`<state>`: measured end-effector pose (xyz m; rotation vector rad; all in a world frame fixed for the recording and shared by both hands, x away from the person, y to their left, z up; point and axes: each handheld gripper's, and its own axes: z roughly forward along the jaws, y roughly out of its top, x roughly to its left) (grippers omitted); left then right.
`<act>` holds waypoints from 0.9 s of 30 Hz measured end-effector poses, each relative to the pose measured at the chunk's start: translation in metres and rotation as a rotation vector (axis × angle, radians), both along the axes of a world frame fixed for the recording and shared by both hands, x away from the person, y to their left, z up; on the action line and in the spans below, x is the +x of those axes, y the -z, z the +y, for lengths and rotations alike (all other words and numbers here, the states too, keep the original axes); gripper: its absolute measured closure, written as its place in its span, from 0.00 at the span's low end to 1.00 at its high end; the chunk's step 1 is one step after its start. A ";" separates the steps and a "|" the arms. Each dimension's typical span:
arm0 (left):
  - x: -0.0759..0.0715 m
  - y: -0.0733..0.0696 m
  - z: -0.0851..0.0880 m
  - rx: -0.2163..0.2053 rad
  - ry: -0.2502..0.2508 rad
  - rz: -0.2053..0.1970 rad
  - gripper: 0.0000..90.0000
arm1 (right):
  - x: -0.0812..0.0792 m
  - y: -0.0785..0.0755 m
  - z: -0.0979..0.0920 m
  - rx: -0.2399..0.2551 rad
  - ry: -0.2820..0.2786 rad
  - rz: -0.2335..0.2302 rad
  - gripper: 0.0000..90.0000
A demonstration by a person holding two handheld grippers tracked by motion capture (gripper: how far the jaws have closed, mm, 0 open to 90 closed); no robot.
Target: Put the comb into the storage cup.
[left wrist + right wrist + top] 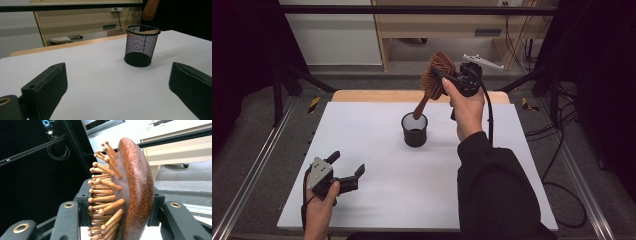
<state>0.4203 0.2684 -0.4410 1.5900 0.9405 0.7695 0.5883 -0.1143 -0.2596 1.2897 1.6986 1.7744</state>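
Brown wooden paddle hairbrush, clamped head-first in the right gripper, angles handle-down to enter the black mesh cup mid-tabletop.

A white surface lies over a pale wooden tabletop whose far edge shows beyond it. Grey carpet covers the floor, with metal rails along both sides. Behind stands a light wooden cabinet beside a white wall panel. Black cables trail across the floor at right, and dark curtains close both sides.
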 end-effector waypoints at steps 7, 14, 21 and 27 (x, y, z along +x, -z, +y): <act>0.000 0.000 0.000 -0.003 0.000 0.001 0.03 | 0.002 0.003 0.003 -0.016 -0.001 0.009 0.57; 0.000 0.000 -0.001 0.002 0.004 -0.002 0.03 | 0.002 0.005 0.006 -0.032 -0.007 0.008 0.57; 0.001 0.000 -0.001 0.007 0.007 0.001 0.03 | 0.005 0.016 0.008 -0.046 0.002 0.033 0.57; 0.001 0.000 -0.001 -0.001 0.005 0.001 0.03 | 0.011 0.028 0.014 -0.056 -0.005 0.057 0.57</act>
